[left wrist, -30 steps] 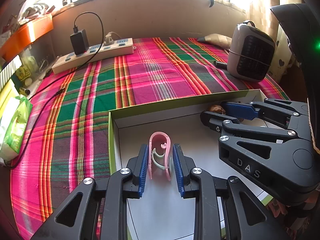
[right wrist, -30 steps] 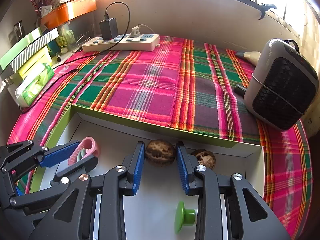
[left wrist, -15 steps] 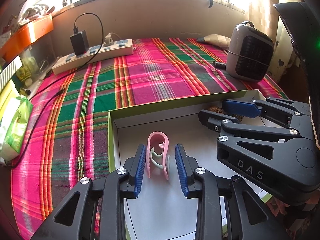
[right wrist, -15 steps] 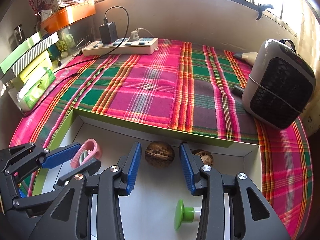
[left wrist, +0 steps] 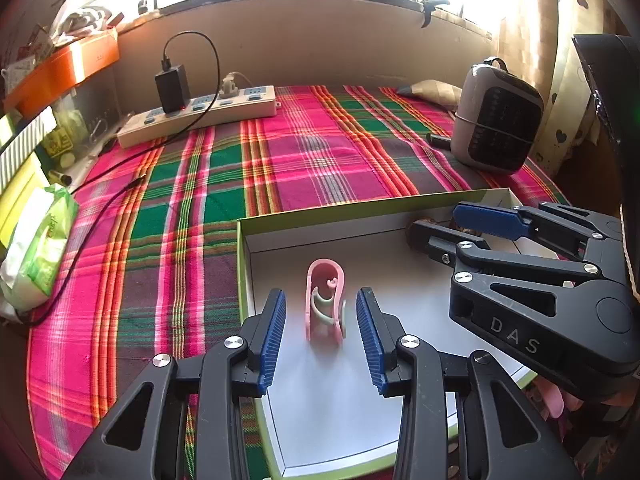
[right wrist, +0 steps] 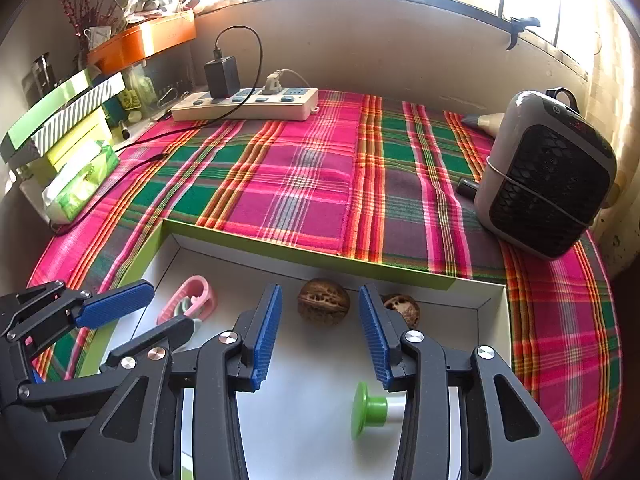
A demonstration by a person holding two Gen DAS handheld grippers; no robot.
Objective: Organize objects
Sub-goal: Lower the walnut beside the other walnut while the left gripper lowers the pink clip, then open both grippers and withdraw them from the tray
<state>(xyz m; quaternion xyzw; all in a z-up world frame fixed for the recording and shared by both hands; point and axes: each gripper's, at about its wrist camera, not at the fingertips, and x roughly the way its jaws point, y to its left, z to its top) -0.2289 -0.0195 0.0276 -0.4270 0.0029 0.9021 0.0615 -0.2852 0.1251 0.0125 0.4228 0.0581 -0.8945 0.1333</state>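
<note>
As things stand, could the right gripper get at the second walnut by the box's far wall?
Probably yes: the right gripper is open, and the second walnut lies just beyond its right finger, with nothing covering it, though the box wall crowds it.

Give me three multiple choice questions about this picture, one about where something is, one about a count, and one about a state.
1. Where does the pink plastic clip stand?
A. inside the shallow white box with green sides
B. on the plaid cloth
C. on the power strip

2. How many brown walnuts lie in the box?
A. one
B. two
C. four

3. How is the left tool set around the clip?
A. clamped on it
B. open, pads clear of it
C. shut beside it

Answers: 1 A, the clip stands on the white floor of the box. 2 B, one walnut sits between the right tool's pads, another just behind. 3 B, gaps show on both sides of the clip.
</note>
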